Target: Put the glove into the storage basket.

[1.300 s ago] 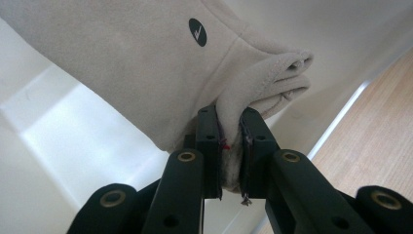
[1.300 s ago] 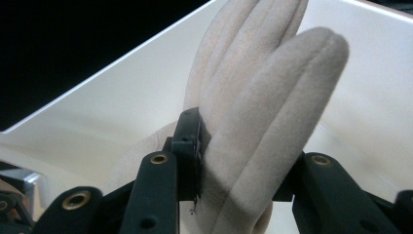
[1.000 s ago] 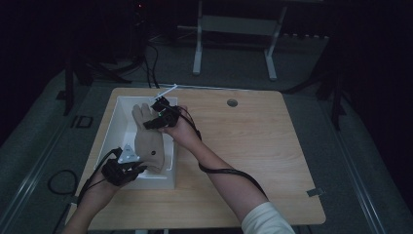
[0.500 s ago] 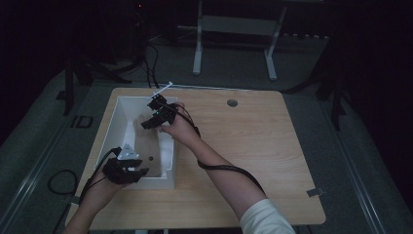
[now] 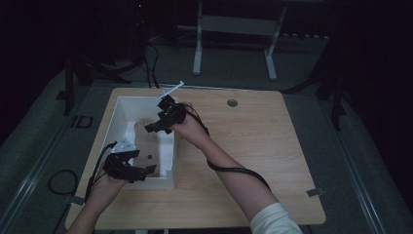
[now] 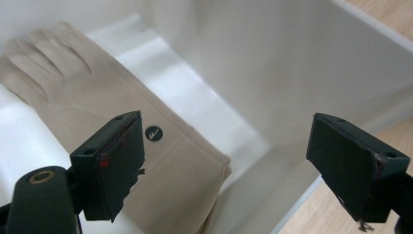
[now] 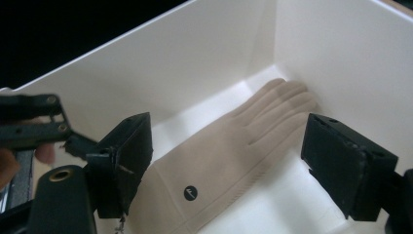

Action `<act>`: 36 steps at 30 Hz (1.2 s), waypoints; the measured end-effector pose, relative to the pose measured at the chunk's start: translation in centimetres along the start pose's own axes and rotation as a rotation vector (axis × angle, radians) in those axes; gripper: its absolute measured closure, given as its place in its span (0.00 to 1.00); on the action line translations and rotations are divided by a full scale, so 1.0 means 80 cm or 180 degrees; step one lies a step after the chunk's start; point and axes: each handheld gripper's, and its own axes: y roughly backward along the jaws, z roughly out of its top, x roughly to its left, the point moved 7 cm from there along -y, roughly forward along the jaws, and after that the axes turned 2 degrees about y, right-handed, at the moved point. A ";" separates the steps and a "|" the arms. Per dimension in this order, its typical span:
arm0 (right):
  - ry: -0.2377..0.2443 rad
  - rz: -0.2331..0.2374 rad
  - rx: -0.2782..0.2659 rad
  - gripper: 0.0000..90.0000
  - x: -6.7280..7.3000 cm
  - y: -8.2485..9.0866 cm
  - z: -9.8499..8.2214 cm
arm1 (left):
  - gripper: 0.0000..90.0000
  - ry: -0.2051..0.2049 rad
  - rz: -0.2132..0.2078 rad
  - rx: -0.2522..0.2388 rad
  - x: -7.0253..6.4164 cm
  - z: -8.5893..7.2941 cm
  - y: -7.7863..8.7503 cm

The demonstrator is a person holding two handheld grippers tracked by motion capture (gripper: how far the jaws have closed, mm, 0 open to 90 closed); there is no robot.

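Note:
A beige glove (image 7: 234, 141) with a small dark round logo lies flat on the floor of a white box (image 5: 122, 100), fingers toward a far corner. My right gripper (image 7: 234, 146) hovers over the glove's cuff end, jaws wide apart and touching nothing; in the high view the right gripper (image 5: 153, 127) hangs above the middle of the box. My left gripper (image 6: 234, 165) stands open just above the glove (image 6: 97, 97) at the box's near end, also seen in the high view as the left gripper (image 5: 146, 170). Both pairs of jaws have just been opening, and the glove lies free below them.
The box sits on the left part of a wooden table (image 5: 272, 146), whose right half is bare wood. A round cable hole (image 5: 232, 103) lies near the far edge. A thin white stick (image 5: 170, 90) pokes up behind the box. Cables trail from both grippers.
The glove, held up over the box by both grippers a second ago, now lies inside it. Both jaws have opened, and the right gripper has drawn slightly up.

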 end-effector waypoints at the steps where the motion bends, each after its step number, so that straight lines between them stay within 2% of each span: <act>1: 0.0032 -0.0007 -0.0015 0.21 0.001 0.003 0.000 | 0.16 0.0002 0.0020 -0.0036 -0.001 0.003 0.002; 3: 0.0079 0.0028 -0.0078 0.21 0.006 0.009 0.002 | 0.16 0.0030 0.0009 -0.0113 -0.004 0.010 0.007; 8: 0.0203 -0.0004 -0.0127 0.21 0.013 0.027 0.000 | 0.16 -0.0024 -0.0009 -0.0230 -0.015 0.026 0.017; 17: 0.0269 -0.0019 -0.0274 0.20 0.014 0.069 -0.002 | 0.16 -0.0122 -0.0222 -0.0452 -0.046 0.060 0.029; 21: 0.0276 -0.0036 -0.0343 0.20 0.012 0.088 -0.005 | 0.16 -0.0209 -0.0288 -0.0486 -0.062 0.073 0.030; 26: 0.0242 -0.0034 -0.0475 0.20 0.013 0.115 -0.018 | 0.16 -0.0353 -0.0392 -0.0550 -0.087 0.089 0.030; 30: 0.0274 -0.0143 -0.0473 0.20 0.005 0.137 -0.033 | 0.16 -0.0485 -0.0464 -0.0547 -0.109 0.099 0.025; 36: 0.0231 -0.0207 -0.0503 0.20 -0.010 0.166 -0.061 | 0.16 -0.0564 -0.0614 -0.0554 -0.135 0.109 0.012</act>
